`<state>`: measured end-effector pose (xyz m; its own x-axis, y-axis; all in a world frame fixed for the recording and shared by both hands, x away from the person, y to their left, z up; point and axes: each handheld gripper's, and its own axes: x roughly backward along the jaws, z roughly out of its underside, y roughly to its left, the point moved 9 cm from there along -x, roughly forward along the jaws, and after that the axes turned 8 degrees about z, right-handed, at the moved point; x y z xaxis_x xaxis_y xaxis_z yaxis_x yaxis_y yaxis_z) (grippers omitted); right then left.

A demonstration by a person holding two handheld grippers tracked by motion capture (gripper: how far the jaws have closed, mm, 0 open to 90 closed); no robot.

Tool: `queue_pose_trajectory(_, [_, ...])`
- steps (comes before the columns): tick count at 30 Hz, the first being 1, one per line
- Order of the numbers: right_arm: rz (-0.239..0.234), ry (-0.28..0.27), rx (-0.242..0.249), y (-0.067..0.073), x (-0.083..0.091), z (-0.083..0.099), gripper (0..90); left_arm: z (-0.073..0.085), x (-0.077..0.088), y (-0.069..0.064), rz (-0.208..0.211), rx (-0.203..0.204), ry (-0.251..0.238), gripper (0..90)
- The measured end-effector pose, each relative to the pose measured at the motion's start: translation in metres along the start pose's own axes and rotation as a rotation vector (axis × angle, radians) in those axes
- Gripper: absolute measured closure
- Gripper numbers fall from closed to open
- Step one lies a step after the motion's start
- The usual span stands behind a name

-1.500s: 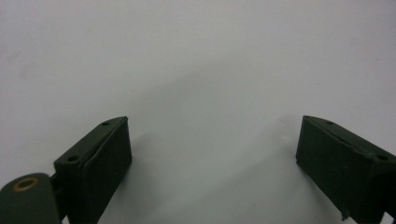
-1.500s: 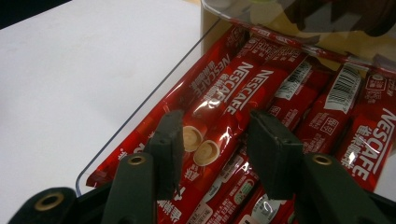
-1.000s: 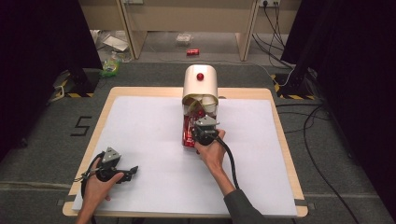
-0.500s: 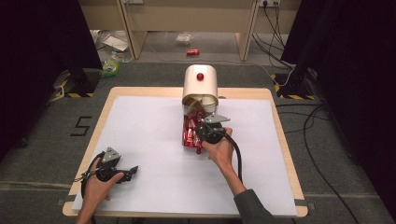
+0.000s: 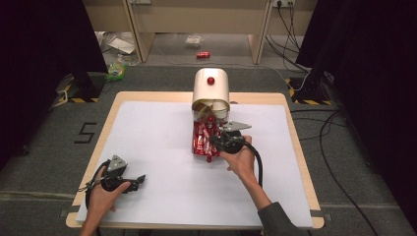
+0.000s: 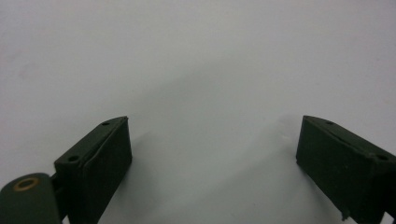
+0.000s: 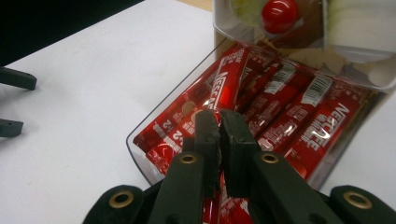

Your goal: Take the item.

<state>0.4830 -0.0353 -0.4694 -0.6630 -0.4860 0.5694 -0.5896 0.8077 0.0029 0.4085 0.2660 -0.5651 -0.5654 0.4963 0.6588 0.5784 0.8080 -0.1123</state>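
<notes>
A white dispenser (image 5: 210,88) with a red knob (image 7: 279,11) stands at the table's far middle. A clear tray (image 7: 140,140) full of red Nescafé sachets (image 5: 201,140) sticks out of its front. My right gripper (image 5: 216,142) hovers over the tray's near end, tilted. Its jaws (image 7: 219,116) are shut on one red sachet (image 7: 229,79), which rises at a slant out of the pile. My left gripper (image 5: 140,179) rests near the table's front left corner, open, with bare white surface between its jaws (image 6: 212,140).
A white sheet (image 5: 157,147) covers the wooden table (image 5: 295,147). A black cable (image 5: 256,162) loops from the right gripper over the hand. Beyond the table lie litter and a red can (image 5: 202,54) on the floor. The left gripper (image 7: 16,102) shows far off, open.
The right gripper has risen and shifted slightly right over the tray, tilting, with a sachet pinched in its jaws. The left hand has stayed put.
</notes>
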Motion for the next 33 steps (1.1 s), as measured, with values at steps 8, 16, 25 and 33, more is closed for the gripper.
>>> queue_pose_trajectory(8, [-0.009, -0.008, 0.006, -0.006, 0.014, 0.004, 86.9, 0.000, 0.000, 0.000, -0.001, 0.000, 0.000, 9.5])
queue_pose_trajectory(16, [-0.026, -0.030, 0.019, -0.010, 0.033, 0.008, 87.2, 0.000, 0.000, 0.000, -0.002, -0.001, -0.001, 9.6])
queue_pose_trajectory(25, [-0.013, -0.053, 0.010, -0.024, 0.056, 0.016, 87.1, 0.000, 0.000, 0.000, -0.001, 0.000, 0.000, 9.6])
queue_pose_trajectory(33, [0.048, -0.087, -0.030, -0.051, 0.070, 0.026, 87.1, 0.000, 0.000, 0.000, -0.002, -0.001, -0.001, 9.6])
